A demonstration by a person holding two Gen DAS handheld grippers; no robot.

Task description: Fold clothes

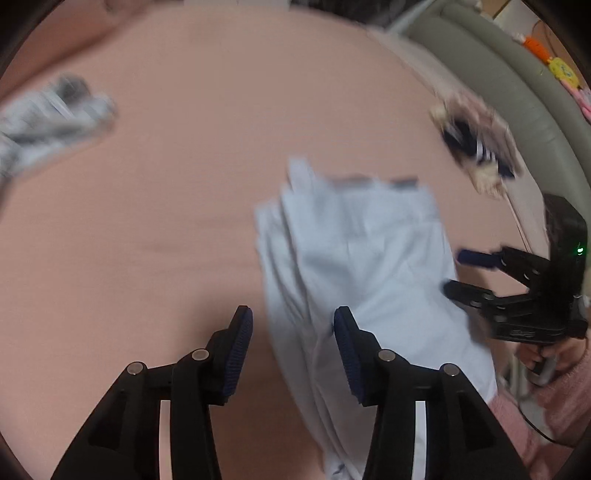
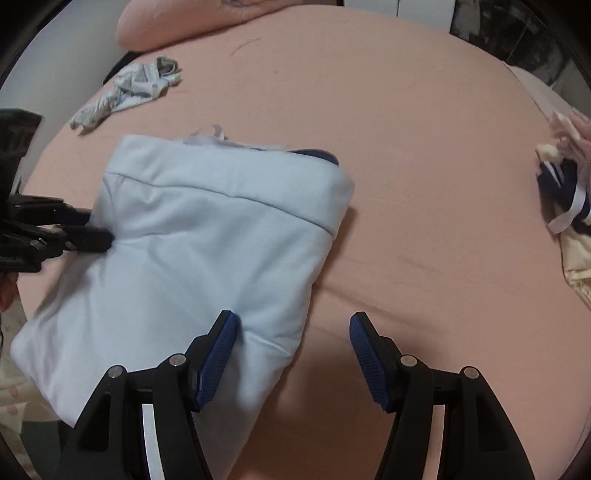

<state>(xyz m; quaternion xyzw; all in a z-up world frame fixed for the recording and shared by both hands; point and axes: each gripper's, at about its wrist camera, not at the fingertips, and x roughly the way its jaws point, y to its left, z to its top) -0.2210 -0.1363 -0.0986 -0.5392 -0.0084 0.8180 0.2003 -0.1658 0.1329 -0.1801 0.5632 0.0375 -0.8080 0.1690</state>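
Note:
A light blue garment (image 2: 207,251) lies folded on the pink bed sheet (image 2: 424,184); it also shows blurred in the left wrist view (image 1: 354,258). My left gripper (image 1: 293,343) is open and empty above the garment's left edge; in the right wrist view it (image 2: 92,229) shows at the garment's left side. My right gripper (image 2: 293,343) is open and empty over the garment's near right corner; in the left wrist view it (image 1: 452,271) shows open at the garment's right side.
A crumpled grey-white garment (image 2: 129,92) lies at the far left of the bed. A cream and navy garment (image 2: 565,206) lies at the right edge. A pink pillow (image 2: 177,26) is at the back. A grey padded headboard (image 1: 517,92) borders the bed.

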